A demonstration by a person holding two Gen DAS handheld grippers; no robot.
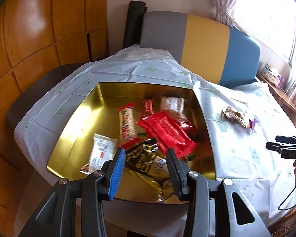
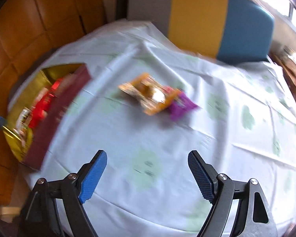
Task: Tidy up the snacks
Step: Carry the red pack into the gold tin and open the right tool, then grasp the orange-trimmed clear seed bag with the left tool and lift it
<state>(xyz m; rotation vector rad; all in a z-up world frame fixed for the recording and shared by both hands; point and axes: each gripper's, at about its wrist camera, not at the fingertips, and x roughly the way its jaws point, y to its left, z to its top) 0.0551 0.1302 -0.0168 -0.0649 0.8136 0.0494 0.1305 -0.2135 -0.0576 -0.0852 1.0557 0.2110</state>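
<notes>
A gold-lined tin box [image 1: 82, 118] sits on the clothed table and holds several snack packets: red packets [image 1: 167, 130], a red-ended bar [image 1: 127, 126], a white packet [image 1: 101, 154] and black-and-gold packets [image 1: 142, 160]. My left gripper [image 1: 146, 152] hovers open and empty over the box's near side. In the right wrist view, which is blurred, my right gripper [image 2: 148, 156] is open and empty above the cloth. An orange packet [image 2: 148, 94] and a purple packet [image 2: 181, 104] lie on the cloth beyond it. The box [image 2: 49, 122] shows at the left there.
A pale tablecloth [image 1: 236, 138] covers the table. A grey, yellow and blue chair back [image 1: 205, 47] stands behind it. Wooden cabinets [image 1: 29, 39] are at the left, a window and curtain [image 1: 266, 9] at the right. The right gripper [image 1: 286, 148] shows at the right edge.
</notes>
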